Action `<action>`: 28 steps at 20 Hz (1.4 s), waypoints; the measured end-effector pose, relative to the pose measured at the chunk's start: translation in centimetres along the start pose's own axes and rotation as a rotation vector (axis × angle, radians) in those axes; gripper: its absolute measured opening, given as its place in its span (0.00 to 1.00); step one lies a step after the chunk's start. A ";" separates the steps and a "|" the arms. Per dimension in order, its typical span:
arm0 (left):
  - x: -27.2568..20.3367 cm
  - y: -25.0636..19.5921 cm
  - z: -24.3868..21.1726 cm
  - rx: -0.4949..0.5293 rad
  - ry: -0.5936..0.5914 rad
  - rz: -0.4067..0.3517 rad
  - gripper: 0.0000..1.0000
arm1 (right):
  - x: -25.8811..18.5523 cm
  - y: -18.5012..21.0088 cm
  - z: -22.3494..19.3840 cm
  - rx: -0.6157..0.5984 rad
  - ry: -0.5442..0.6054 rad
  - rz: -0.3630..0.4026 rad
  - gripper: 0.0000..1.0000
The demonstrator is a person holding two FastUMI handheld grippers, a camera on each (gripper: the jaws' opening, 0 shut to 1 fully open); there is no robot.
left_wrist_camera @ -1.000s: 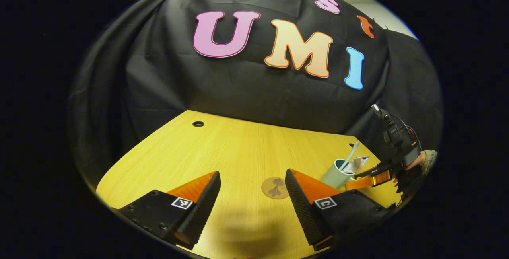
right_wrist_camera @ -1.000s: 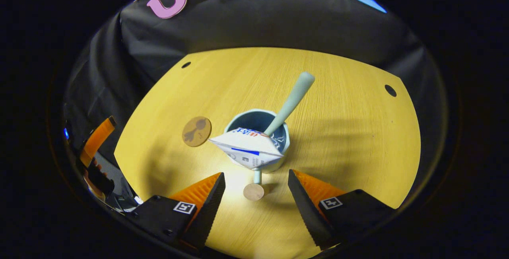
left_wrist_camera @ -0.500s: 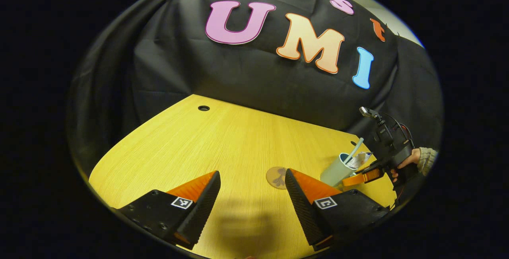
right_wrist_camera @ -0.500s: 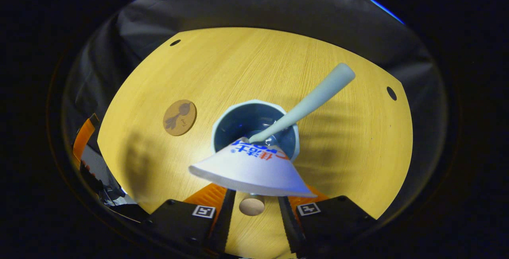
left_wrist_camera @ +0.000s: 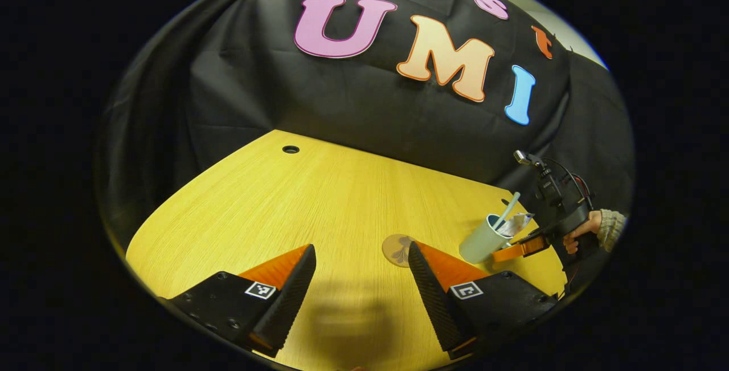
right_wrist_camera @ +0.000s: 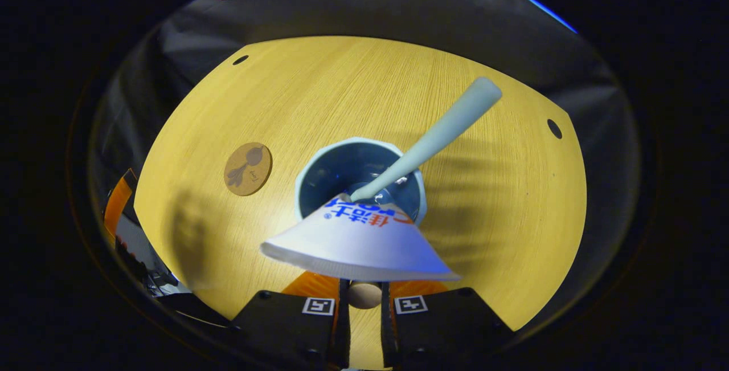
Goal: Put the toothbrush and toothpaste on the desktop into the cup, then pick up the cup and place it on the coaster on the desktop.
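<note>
Now my right hand-held gripper pinches the cup handle — toothbrush and toothpaste inside; coaster lies apart on open desk. My left hand-held gripper gapes, empty.

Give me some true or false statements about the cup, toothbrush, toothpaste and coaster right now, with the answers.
1. The toothbrush stands in the cup. True.
2. The toothpaste lies flat on the table. False: it sticks out of the cup.
3. The cup sits on the coaster. False: the coaster is bare, apart from the cup.
4. The left gripper has its fingers spread with nothing between them. True.
</note>
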State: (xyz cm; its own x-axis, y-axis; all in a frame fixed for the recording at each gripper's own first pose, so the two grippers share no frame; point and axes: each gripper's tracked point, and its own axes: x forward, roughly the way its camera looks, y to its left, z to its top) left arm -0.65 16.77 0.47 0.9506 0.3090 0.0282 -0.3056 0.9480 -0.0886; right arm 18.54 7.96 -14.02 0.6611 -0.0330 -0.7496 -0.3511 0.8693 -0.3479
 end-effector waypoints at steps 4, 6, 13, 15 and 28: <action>0.1 0.1 -0.2 -0.013 0.007 -0.010 0.94 | -1.3 1.4 0.5 -0.058 -0.010 0.019 0.24; 0.2 0.1 -0.6 -0.022 0.016 -0.013 0.94 | -1.7 4.0 1.1 -0.088 -0.024 0.044 0.24; -0.3 0.8 -2.1 -0.034 0.054 -0.029 0.94 | -2.5 10.1 5.0 -0.166 -0.063 0.125 0.23; -0.7 1.2 -2.2 -0.036 0.054 -0.023 0.95 | -2.4 11.8 5.3 -0.190 -0.061 0.139 0.24; -2.1 3.0 -2.9 -0.069 0.064 0.017 0.95 | 0.4 17.0 5.5 -0.264 -0.013 0.131 0.24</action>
State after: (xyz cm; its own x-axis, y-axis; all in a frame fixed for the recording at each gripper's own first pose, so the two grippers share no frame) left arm -3.40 18.72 -2.74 0.9476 0.3172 -0.0372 -0.3190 0.9347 -0.1567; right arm 16.51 25.48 -17.17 0.6066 0.0793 -0.7910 -0.5937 0.7069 -0.3844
